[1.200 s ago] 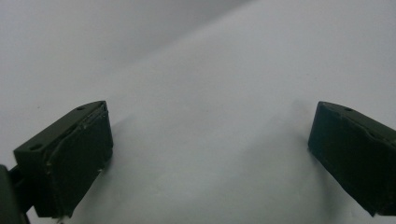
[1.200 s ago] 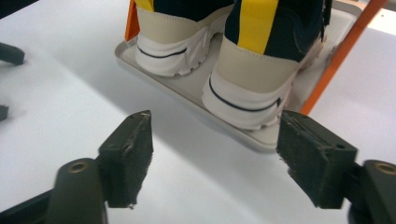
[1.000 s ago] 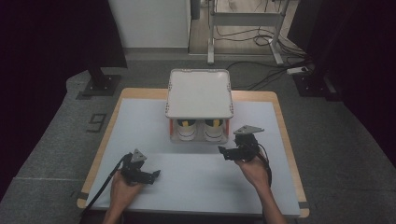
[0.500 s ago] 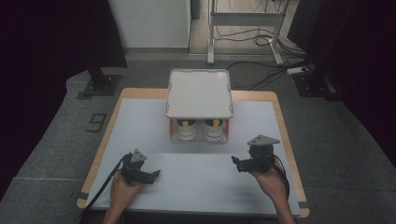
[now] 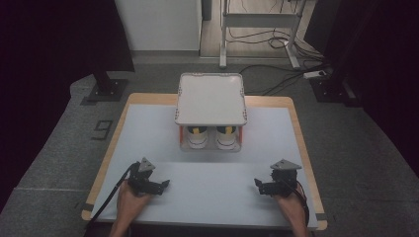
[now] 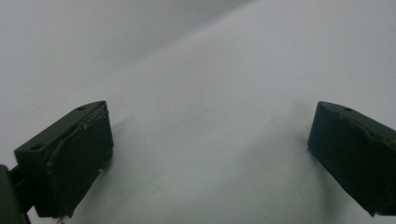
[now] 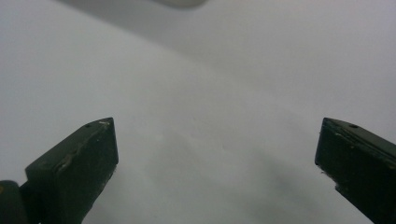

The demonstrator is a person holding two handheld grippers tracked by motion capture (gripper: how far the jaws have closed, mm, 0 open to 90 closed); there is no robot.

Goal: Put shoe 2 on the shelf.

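A grey-topped box [image 5: 211, 98] with orange corners stands at the table's far middle, and two white cups with yellow-black marks [image 5: 196, 137] [image 5: 226, 137] show under its front edge. My left gripper [image 5: 160, 186] rests low over the near left of the table, jaws wide open with bare tabletop between them [image 6: 210, 149]. My right gripper [image 5: 261, 187] sits low over the near right, well short of the box. Its jaws have just been opening and stand wide apart with nothing between them [image 7: 215, 154].
The pale table [image 5: 148, 133] has a wooden rim. Beyond it lie a dark floor, a metal stand [image 5: 257, 19], cables [image 5: 276, 74] and a power strip [image 5: 316, 75]. A black stand foot [image 5: 106, 89] sits off the far left corner.
My right gripper has drawn back from near the box toward the near right edge and sunk closer to the table. The left gripper has stayed put.
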